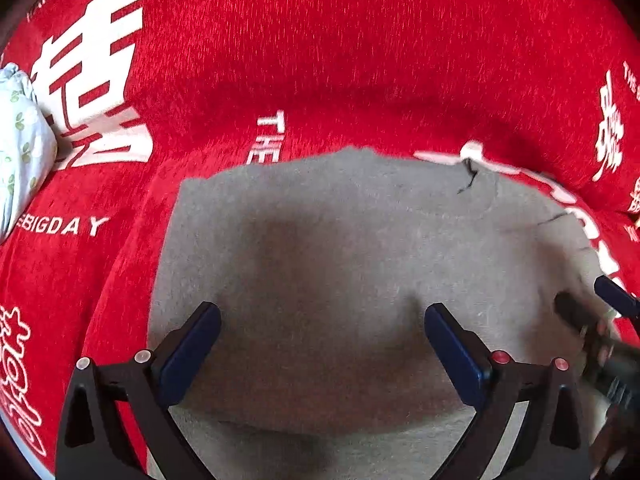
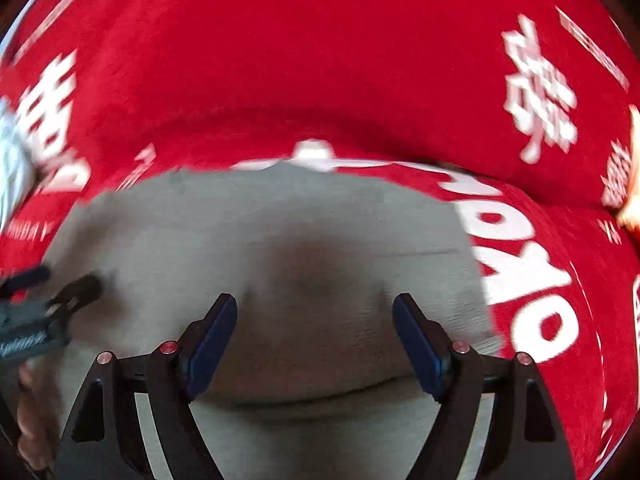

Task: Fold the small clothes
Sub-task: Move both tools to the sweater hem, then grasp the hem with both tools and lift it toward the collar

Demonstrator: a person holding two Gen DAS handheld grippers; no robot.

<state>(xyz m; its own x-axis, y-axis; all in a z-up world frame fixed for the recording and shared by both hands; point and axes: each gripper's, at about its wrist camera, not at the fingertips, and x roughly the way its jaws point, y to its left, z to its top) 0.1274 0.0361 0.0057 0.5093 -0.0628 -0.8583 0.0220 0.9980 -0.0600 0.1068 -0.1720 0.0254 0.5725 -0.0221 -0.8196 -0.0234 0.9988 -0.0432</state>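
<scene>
Left claw [image 1: 322, 344] spread wide, blue pads [image 1: 192, 354] well apart and nothing between them, just the grey garment [image 1: 340, 240] lying beneath. Right claw [image 2: 314, 340] parted too, a bit narrower, pads [image 2: 212, 344] clear of the cloth and gripping nothing. Both claws point down at the same grey piece, which lies flat on the red cover [image 1: 320, 40], a soft fold line crossing it close to the claws in both views. From the left camera, the right claw's dark fingers [image 1: 600, 308] poke in at the right edge over the garment's side, blurred, with a hand [image 1: 604, 344] behind them. From the right camera, the left claw [image 2: 52, 284] shows at the left edge, also over the grey cloth, a hand [image 2: 30, 420] below it. The garment's far edge has a small dark notch [image 1: 468, 176] near its right corner. The red cover carries big white characters [image 1: 92, 80] and lettering, "BIGDAY" [image 1: 64, 226] readable at left. A pale floral bundle [image 1: 20, 140] sits on the cover at far left, well apart from the garment. Something orange [image 2: 632, 184] peeks in at the right camera's far right edge, too blurred to tell.
</scene>
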